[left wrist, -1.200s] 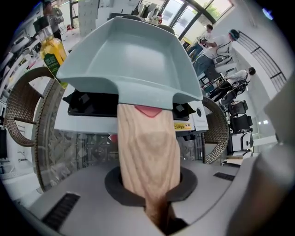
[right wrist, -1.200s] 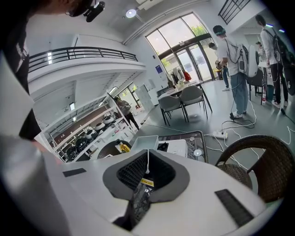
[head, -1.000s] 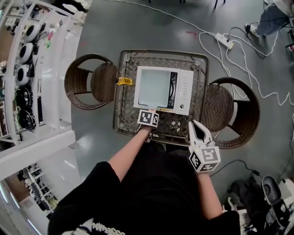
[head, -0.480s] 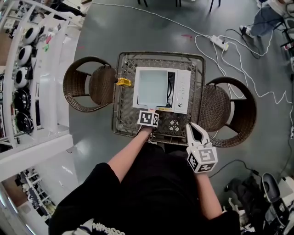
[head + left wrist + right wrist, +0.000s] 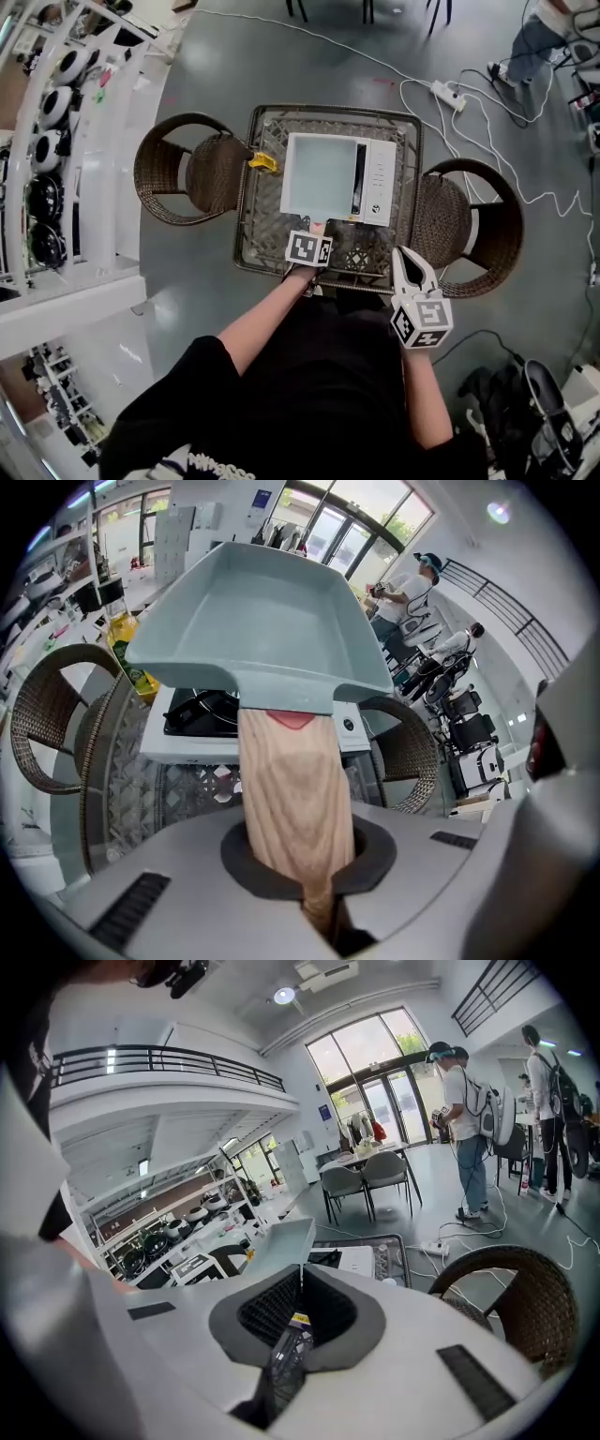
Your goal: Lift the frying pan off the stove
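Note:
A pale blue-grey square frying pan (image 5: 323, 176) hangs over the white single-burner stove (image 5: 380, 178) on the wicker table (image 5: 258, 234). My left gripper (image 5: 314, 234) is shut on its light wooden handle (image 5: 291, 789) at the table's near edge. In the left gripper view the pan (image 5: 267, 621) sits a little above the stove (image 5: 178, 747), and the black burner shows beneath it. My right gripper (image 5: 410, 265) hovers at the table's near right corner, shut with nothing between its jaws. In the right gripper view the right gripper (image 5: 300, 1290) points towards the pan (image 5: 281, 1241).
Wicker chairs stand left (image 5: 187, 169) and right (image 5: 469, 230) of the table. A small yellow object (image 5: 262, 162) lies on the table's left edge. White shelving (image 5: 66, 141) with pans lines the left side. Cables and a power strip (image 5: 445, 92) cross the floor behind.
The pan looks slightly larger over the stove than a second ago, as if raised a little. My left gripper stays at the handle, and the right gripper has barely moved.

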A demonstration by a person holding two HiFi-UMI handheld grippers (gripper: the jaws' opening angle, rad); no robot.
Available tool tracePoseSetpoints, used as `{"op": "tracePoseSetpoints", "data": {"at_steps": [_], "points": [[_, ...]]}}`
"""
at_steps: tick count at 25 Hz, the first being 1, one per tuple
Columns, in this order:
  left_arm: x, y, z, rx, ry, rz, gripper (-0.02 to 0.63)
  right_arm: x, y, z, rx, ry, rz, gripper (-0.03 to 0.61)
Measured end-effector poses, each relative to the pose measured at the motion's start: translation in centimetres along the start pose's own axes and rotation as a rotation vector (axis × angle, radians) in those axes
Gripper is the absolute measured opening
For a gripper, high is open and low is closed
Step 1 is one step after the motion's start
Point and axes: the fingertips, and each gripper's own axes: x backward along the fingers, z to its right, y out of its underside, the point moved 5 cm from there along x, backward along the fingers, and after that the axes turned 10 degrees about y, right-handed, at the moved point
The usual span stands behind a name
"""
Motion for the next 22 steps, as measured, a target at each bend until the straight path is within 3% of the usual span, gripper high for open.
{"op": "tracePoseSetpoints", "data": {"at_steps": [8, 14, 22], "points": [[6.3, 3.2, 2.4, -0.048, 0.05, 0.088, 0.021, 2.9, 0.4, -4.0, 0.058, -0.022, 0.037, 0.03], [11.6, 6.0, 3.5, -0.086, 0.065, 0.186, 0.021, 5.2, 1.8, -7.5, 0.1, 0.027, 0.087, 0.029], [17.5, 9.4, 5.0, -0.129, 0.092, 0.317, 0.021, 7.4, 3.1, -12.9, 0.135, -0.018, 0.127, 0.029]]}}
